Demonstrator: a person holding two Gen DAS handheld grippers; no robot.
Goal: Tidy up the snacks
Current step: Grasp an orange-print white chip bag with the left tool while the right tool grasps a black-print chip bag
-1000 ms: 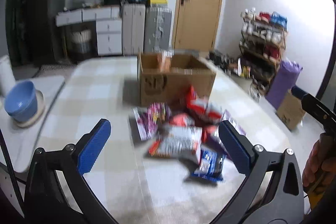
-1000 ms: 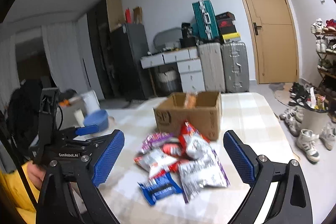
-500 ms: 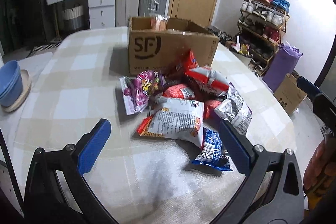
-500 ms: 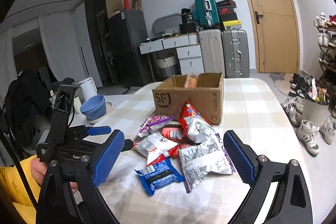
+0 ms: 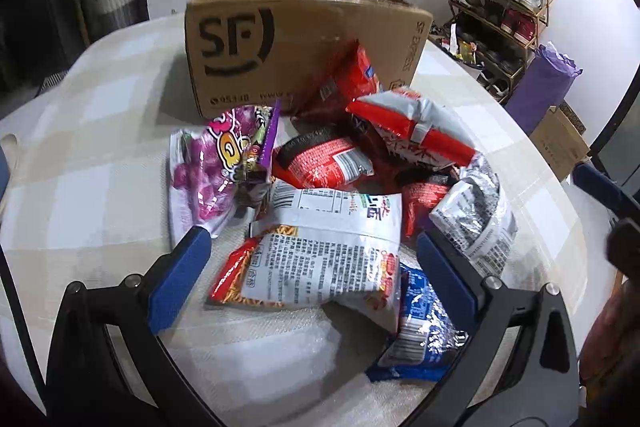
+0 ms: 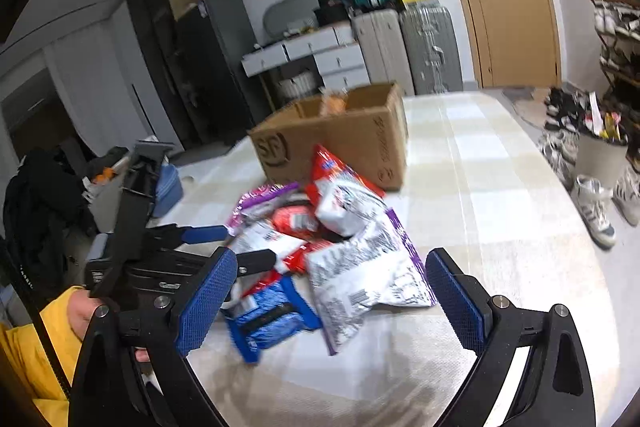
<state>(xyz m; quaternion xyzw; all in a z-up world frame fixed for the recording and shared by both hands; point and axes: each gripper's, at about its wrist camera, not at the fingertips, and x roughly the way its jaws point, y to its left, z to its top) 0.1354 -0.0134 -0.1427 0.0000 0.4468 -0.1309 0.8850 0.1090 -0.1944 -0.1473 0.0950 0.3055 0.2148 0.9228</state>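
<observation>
Left gripper (image 5: pixel 308 263) has swooped in on the pile, wide open and empty, white noodle-snack bag (image 5: pixel 320 259) between its fingers: first pick looks imminent.

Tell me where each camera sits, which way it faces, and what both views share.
Left wrist: on the left tool, looking down its open fingers at the snack pile; the right tool at the edge.
Right wrist: on the right tool, facing the pile; the left tool, a hand and yellow sleeve show.
Shared: the pile, cardboard box, table.
</observation>
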